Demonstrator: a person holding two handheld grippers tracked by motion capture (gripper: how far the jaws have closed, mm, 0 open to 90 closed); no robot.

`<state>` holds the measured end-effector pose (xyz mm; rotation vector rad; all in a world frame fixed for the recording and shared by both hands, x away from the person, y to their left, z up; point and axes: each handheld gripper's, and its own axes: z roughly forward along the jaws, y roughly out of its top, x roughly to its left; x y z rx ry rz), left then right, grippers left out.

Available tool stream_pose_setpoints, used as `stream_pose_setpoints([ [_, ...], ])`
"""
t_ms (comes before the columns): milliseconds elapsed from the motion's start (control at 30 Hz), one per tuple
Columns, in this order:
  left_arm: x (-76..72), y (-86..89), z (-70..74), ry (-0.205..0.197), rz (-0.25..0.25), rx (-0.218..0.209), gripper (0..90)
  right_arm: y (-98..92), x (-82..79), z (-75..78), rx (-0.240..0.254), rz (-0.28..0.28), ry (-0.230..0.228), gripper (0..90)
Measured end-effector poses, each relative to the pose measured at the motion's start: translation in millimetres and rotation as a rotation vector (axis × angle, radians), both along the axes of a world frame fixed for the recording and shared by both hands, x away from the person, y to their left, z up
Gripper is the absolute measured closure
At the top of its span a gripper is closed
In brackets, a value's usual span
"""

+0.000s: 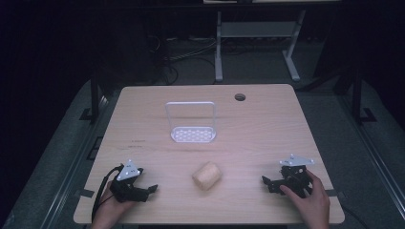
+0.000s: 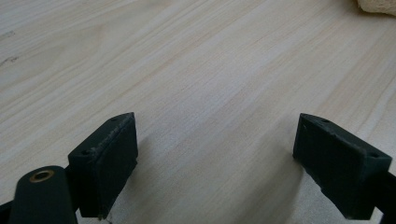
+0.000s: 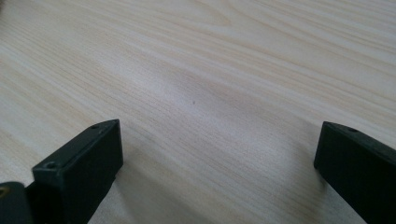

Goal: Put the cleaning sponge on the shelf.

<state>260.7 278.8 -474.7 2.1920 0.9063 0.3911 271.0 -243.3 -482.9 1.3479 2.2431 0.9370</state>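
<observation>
table: a pale wooden table [image 1: 143, 119] carried everything; a round cable hole [image 1: 239, 97] sat near its far edge.
bread roll: a tan bread roll [image 1: 207, 175] lay on its side near the front edge, between the two grippers and touching neither; its corner showed at the top right of the left gripper view [image 2: 378, 5].
rack: a white wire rack [image 1: 191, 122] with a perforated base stood upright behind the roll, well apart from it.
left gripper: the left gripper [image 1: 152, 189] rested low on the wood, jaws spread wide, holding nothing [image 2: 215, 163].
right gripper: the right gripper [image 1: 265, 182] sat under a hand [image 1: 313, 202], jaws wide apart over bare wood, empty [image 3: 219, 158].
</observation>
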Motion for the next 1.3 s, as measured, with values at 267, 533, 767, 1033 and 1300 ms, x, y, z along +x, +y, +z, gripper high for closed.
stream_pose_setpoints([
  [267,0.9,0.8,0.7,0.009,0.005,-0.014,13.3,0.0,0.0,0.0,0.000,0.000,0.000,1.0],
  [533,2.5,-1.8,4.1,0.040,0.007,-0.011,13.6,-0.1,0.1,0.0,0.000,0.000,-0.001,1.0],
  [767,2.4,-7.5,10.9,0.032,-0.005,-0.017,13.6,-0.1,0.2,0.0,0.000,0.000,-0.001,1.0],
  [1033,2.0,-17.8,20.5,0.025,-0.027,-0.026,13.6,0.0,0.3,0.0,0.000,0.000,-0.001,1.0],
  [1300,1.5,-26.3,29.3,0.013,-0.049,-0.039,13.6,0.2,0.2,-0.1,0.002,-0.002,-0.002,1.0],
])
